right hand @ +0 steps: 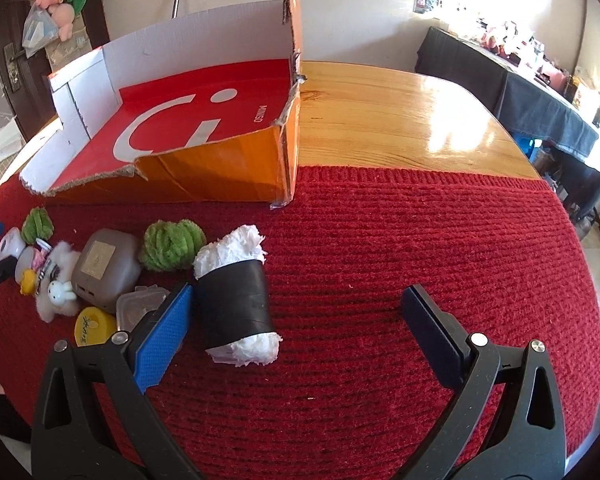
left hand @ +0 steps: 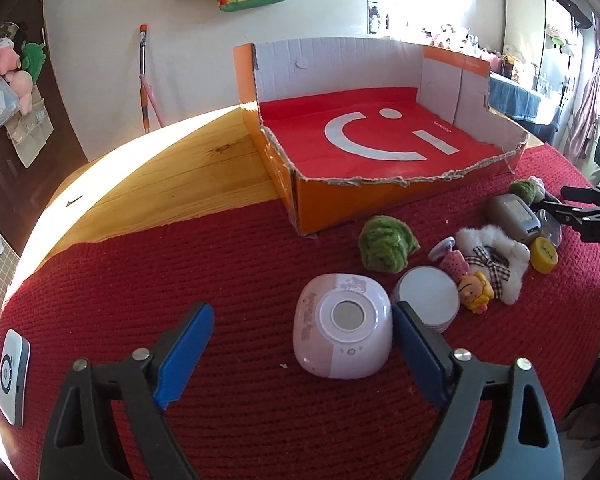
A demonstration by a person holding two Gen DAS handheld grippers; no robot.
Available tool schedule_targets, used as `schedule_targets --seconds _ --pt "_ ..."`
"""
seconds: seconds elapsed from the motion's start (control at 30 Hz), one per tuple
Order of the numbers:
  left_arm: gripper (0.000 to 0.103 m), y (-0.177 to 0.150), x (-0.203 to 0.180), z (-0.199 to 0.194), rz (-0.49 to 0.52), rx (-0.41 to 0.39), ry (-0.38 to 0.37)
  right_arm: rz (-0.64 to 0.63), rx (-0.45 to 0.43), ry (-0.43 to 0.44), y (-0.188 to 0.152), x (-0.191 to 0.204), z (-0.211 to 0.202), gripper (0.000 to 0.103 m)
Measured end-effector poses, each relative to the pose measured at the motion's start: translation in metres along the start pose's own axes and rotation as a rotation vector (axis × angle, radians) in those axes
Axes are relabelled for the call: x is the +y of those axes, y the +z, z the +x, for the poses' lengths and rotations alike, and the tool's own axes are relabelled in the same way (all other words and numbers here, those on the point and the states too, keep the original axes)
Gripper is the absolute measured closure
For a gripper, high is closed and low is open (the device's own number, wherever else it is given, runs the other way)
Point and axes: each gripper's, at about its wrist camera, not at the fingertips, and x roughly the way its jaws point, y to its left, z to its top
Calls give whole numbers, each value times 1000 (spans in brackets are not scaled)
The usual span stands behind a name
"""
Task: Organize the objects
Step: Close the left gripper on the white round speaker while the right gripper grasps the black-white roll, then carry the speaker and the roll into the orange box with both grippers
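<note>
A pink upturned bowl (left hand: pixel 342 336) lies on the red knitted mat (left hand: pixel 140 280) between the blue pads of my left gripper (left hand: pixel 302 308), close to the right pad and far from the left one; the jaws stand wide. My right gripper (right hand: pixel 298 290) is open too, with a black roll stuffed with white tissue (right hand: pixel 236 296) lying by its left pad, untouched. The torn orange box (left hand: pixel 296 200) with a red floor stands behind. Beside the bowl lie a green yarn ball (left hand: pixel 386 244), a white disc (left hand: pixel 426 296), a yellow figure (left hand: pixel 476 290) and a white plush (left hand: pixel 496 256).
A grey device (right hand: pixel 104 268), a clear small tub (right hand: pixel 138 304), a yellow cap (right hand: pixel 94 324) and a second green pom (right hand: pixel 172 244) crowd left of the roll. A white gadget (left hand: pixel 12 376) sits at the mat's left edge. Bare wooden tabletop (right hand: pixel 400 120) lies beyond the mat.
</note>
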Motion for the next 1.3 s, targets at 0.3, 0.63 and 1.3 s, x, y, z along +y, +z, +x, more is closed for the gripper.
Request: schedule_targets --seconds 0.3,0.63,1.3 --pt "32 1 -1 7 -31 14 -57 -25 -14 42 -2 4 -2 17" --pt "54 -4 -9 2 -38 -14 -71 -88 -53 66 -9 14 -6 58" --pt "54 9 -10 -33 -117 -126 -32 -89 -128 141 -3 23 -35 69"
